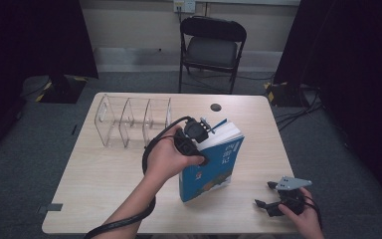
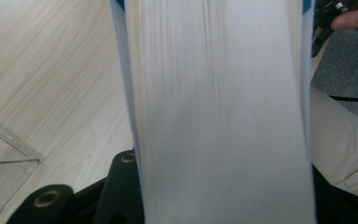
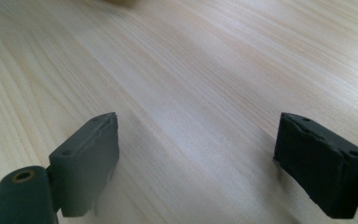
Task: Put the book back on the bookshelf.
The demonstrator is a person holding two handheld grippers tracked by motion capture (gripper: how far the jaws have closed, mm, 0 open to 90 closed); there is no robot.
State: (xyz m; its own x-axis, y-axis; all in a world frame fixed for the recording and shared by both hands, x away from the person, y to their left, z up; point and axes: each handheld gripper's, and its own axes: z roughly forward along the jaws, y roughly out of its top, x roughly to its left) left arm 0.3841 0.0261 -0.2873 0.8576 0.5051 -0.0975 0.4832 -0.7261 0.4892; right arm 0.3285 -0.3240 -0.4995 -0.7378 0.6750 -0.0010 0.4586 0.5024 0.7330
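**Left tool clamps a thick blue book on end; right tool rests open**

The left tool [image 1: 199, 133] is closed on a thick blue book [image 1: 214, 164], its jaws pressed against the 2 covers with the white page block between them. In the left gripper view the pages [image 2: 219, 112] run up from between the black jaws, with thin blue cover edges on either side. The book stands on its lower edge on the worktop [image 1: 104, 179], leaning a little, around the middle of the surface and slightly right of centre. The left hand [image 1: 171, 158] wraps the tool's body beside the book's upper corner.

A clear acrylic rack [image 1: 132, 121] with upright dividers stands on the worktop's far left part, just beside the tool and apart from the book.

The right tool [image 1: 271, 196] lies near the worktop's near right corner, held by the right hand [image 1: 301, 213], well apart from the book. In the right gripper view its 2 pads [image 3: 91, 161] stand wide apart over bare wood, holding nothing.

A black folding chair [image 1: 212, 47] stands beyond the worktop's far edge.
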